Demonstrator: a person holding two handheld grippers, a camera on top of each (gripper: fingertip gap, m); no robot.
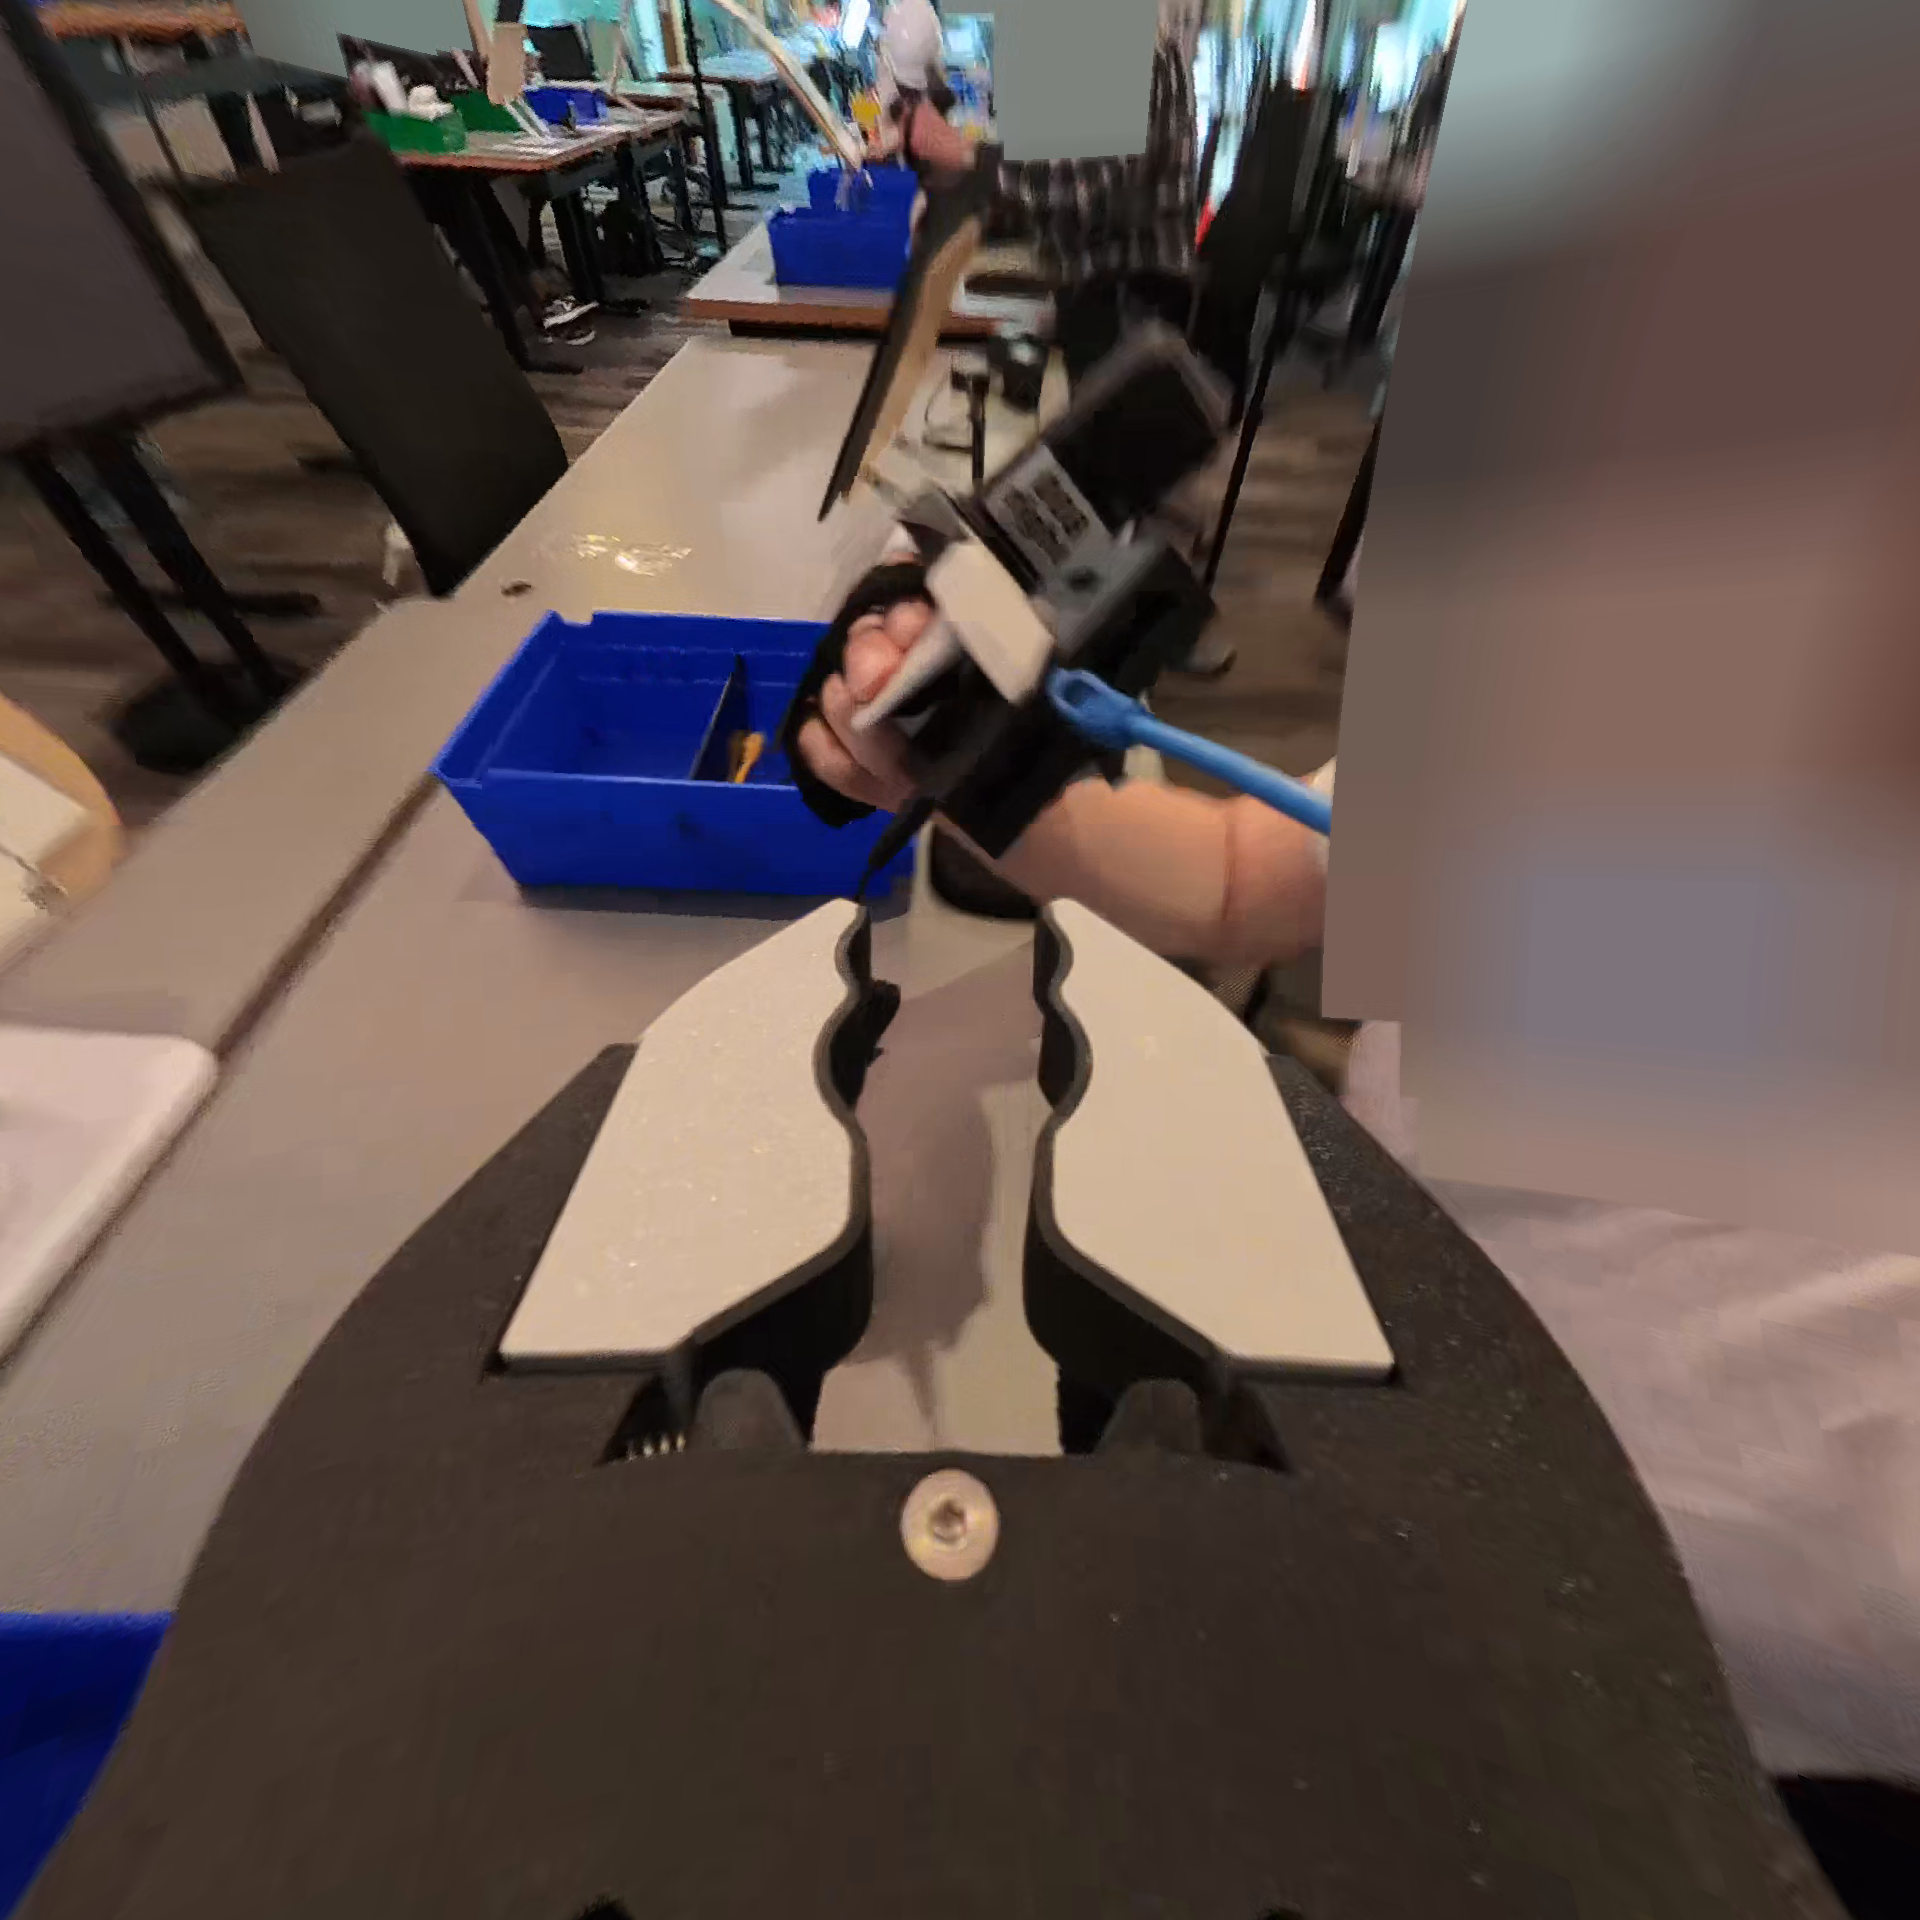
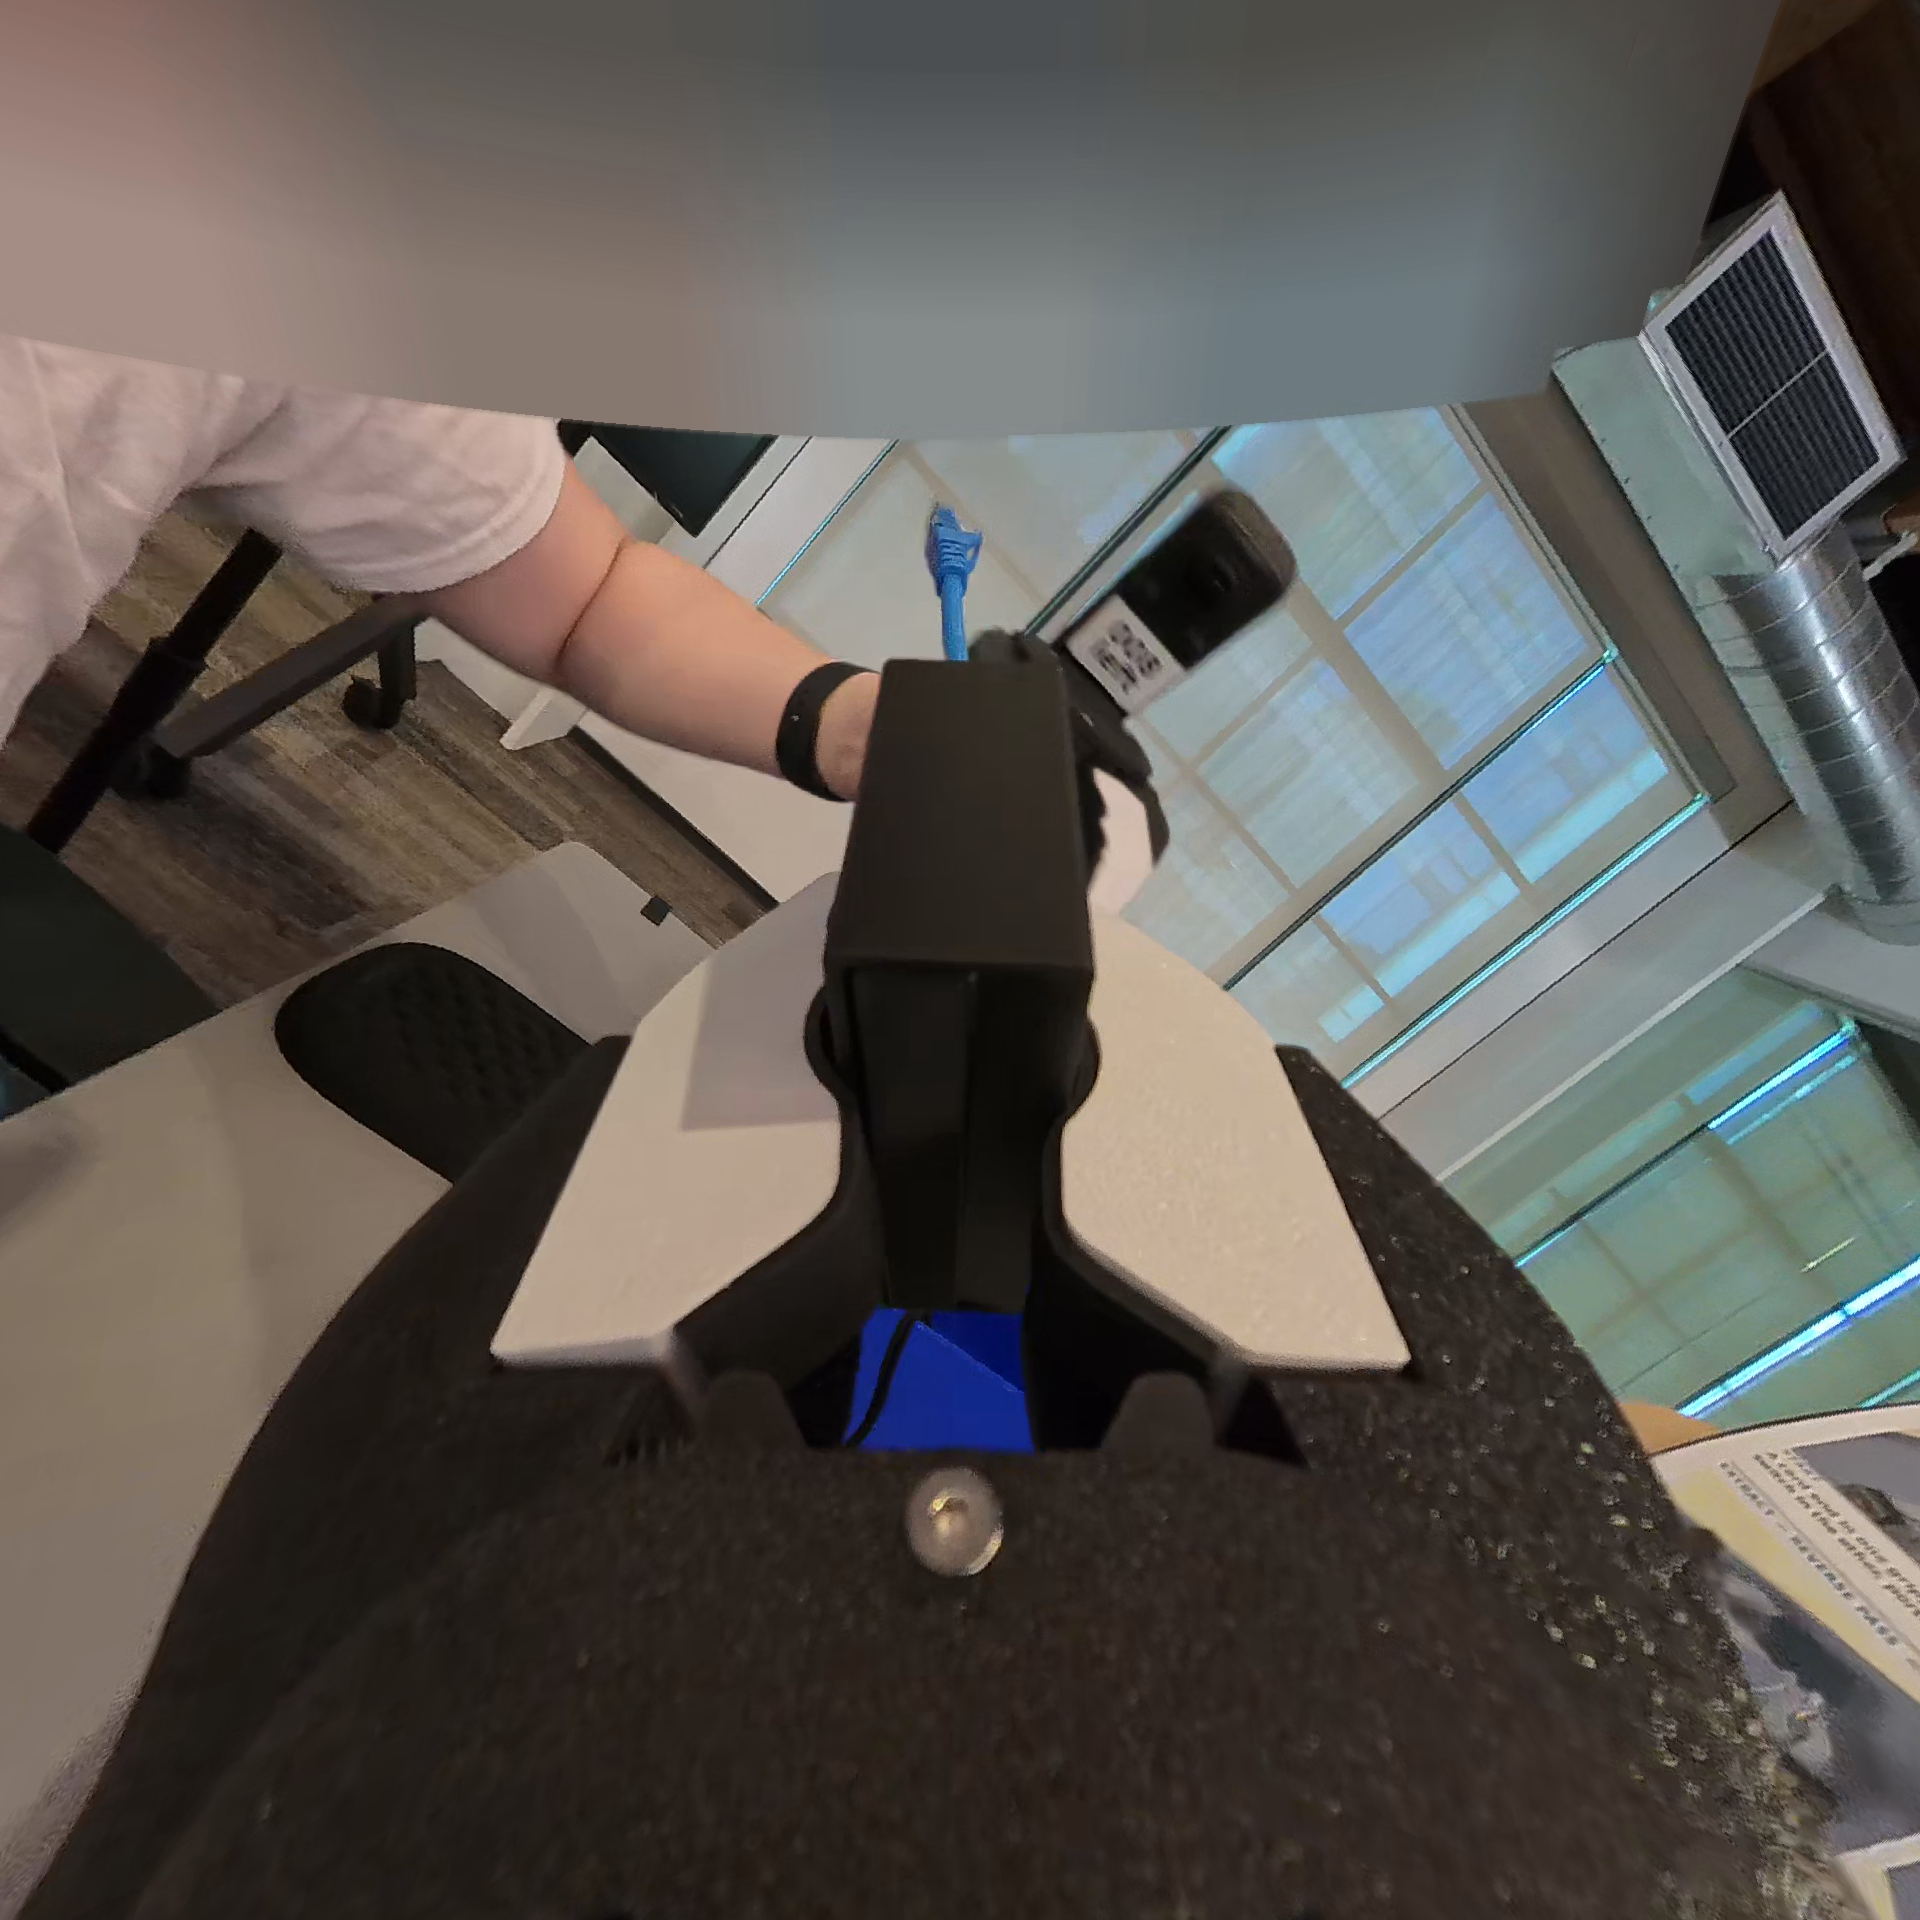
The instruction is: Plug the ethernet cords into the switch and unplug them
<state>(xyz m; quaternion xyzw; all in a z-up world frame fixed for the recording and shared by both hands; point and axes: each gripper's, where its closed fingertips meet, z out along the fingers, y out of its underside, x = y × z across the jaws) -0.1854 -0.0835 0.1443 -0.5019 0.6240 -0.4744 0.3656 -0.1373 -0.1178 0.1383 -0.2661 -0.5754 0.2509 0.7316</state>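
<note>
Switch (image 2: 961,935) clamped between right tongs (image 2: 961,997)

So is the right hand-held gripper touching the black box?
Touching. Right wrist view shows the right hand-held gripper's fingers pressed against both sides of the black box.

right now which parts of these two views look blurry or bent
Left wrist view: the other hand-held gripper and blue cable are motion-smeared, table edges bow. Right wrist view: black box is sharp, window frames tilt and curve.
</note>
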